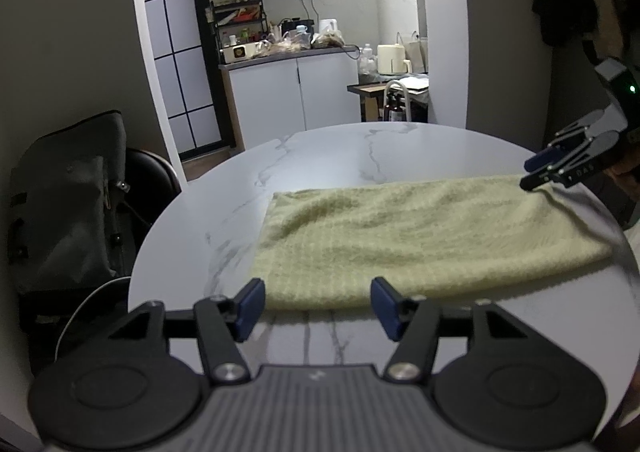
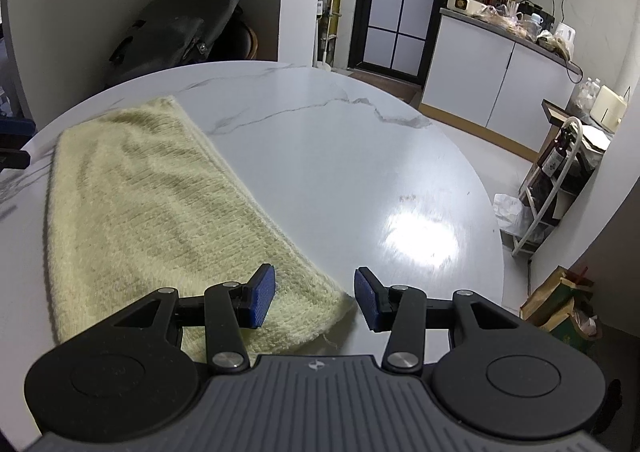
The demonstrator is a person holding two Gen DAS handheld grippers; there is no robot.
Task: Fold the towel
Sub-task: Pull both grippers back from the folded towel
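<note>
A pale yellow towel lies flat in a long folded rectangle on the round white marble table. My left gripper is open and empty, just above the towel's near edge. My right gripper shows in the left wrist view at the towel's far right corner. In the right wrist view the towel stretches away to the left, and my right gripper is open and empty, its fingers either side of the towel's near corner.
A dark backpack sits on a chair left of the table. A kitchen counter with clutter stands behind. A white rack and paper bags are on the floor to the right.
</note>
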